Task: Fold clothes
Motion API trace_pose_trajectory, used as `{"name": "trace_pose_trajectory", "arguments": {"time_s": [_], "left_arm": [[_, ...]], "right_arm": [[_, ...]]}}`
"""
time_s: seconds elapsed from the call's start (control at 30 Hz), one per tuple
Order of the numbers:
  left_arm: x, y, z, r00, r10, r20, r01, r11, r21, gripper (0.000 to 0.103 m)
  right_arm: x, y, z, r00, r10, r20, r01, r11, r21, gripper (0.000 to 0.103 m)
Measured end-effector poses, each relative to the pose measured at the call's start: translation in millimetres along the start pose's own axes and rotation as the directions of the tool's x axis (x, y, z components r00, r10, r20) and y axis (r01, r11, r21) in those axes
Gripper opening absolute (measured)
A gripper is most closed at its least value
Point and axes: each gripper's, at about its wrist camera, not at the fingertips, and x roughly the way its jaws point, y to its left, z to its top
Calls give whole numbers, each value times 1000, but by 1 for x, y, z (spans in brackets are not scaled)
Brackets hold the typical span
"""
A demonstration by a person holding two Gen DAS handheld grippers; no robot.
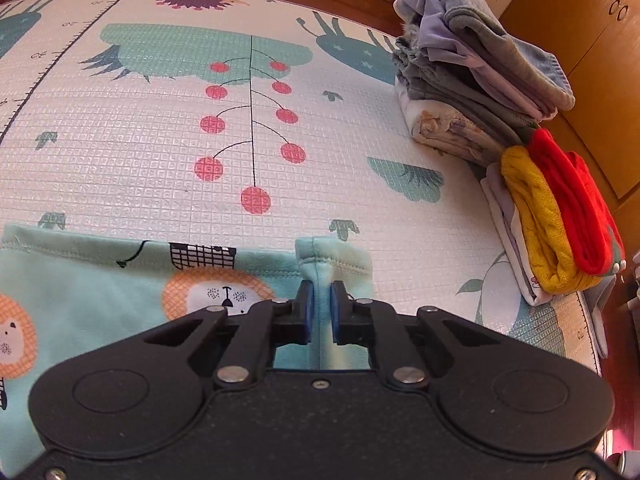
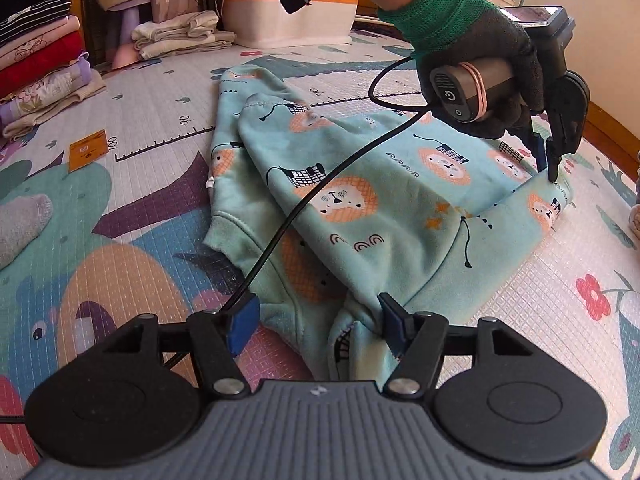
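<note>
A mint-green sweatshirt with orange lion prints [image 2: 380, 208] lies crumpled on the play mat [image 2: 152, 120]. In the left wrist view my left gripper [image 1: 319, 288] is shut on a raised fold of its hemmed edge [image 1: 332, 260], with the rest of the cloth [image 1: 120, 292] spread to the left. The right wrist view shows that same left gripper [image 2: 550, 168], held by a gloved hand [image 2: 480, 48], pinching the sweatshirt's far right edge. My right gripper [image 2: 316, 314] stands open low over the near end of the sweatshirt, its right finger [image 2: 390, 318] against a bunched fold.
Folded grey and lavender clothes [image 1: 472, 64] and a yellow and red knit pile [image 1: 560, 208] line the mat's right edge. Another folded stack [image 2: 40, 72], beige cloths [image 2: 180, 36], a white box [image 2: 288, 16], a grey sock [image 2: 20, 216] and an orange card [image 2: 88, 150] ring the sweatshirt. A black cable [image 2: 320, 184] hangs across it.
</note>
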Motion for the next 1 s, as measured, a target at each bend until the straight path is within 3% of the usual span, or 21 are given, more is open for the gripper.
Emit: {"name": "trace_pose_trajectory", "arguments": {"time_s": [0.13,0.27,0.3,0.4,0.5,0.57,0.63,0.7,0.8,0.87,0.93,1.0], "left_arm": [[10,7,-3,1000,6,-1,-6,1000,6,8],[13,-9,2,999,42,-20,-38,987,154,7],[10,-11,3,998,57,-13,-53,981,184,12],[-17,-19,1,988,109,106,-134,955,266,14],[-38,-19,-3,988,51,143,-87,962,258,14],[-35,-24,-6,993,16,114,-47,960,275,14],[-16,-35,-8,995,53,84,-78,942,326,14],[8,-37,-5,997,71,29,-76,942,326,14],[28,-42,0,996,87,-16,-75,921,381,14],[25,-47,8,993,112,-49,-80,897,434,14],[12,-50,12,991,130,-42,-91,856,508,14],[-8,-53,12,984,162,-71,-84,781,619,14]], "right_arm": [[2,1,1,1000,2,-8,-2,1000,4,67],[4,3,1,1000,-3,-10,3,1000,2,69],[4,4,1,1000,-4,-12,4,1000,2,70],[4,2,2,1000,1,-13,-1,1000,16,70],[4,3,2,1000,3,-13,-3,1000,15,71],[4,3,1,1000,2,-11,-2,1000,16,71],[3,4,1,1000,1,-10,0,1000,18,71],[4,4,1,1000,1,-9,0,1000,19,72],[4,5,0,1000,1,-6,-1,1000,16,72],[4,6,0,1000,-3,-4,3,1000,19,72],[1,8,1,1000,-9,3,9,1000,13,72],[-8,9,0,999,-14,30,14,1000,14,70]]}}
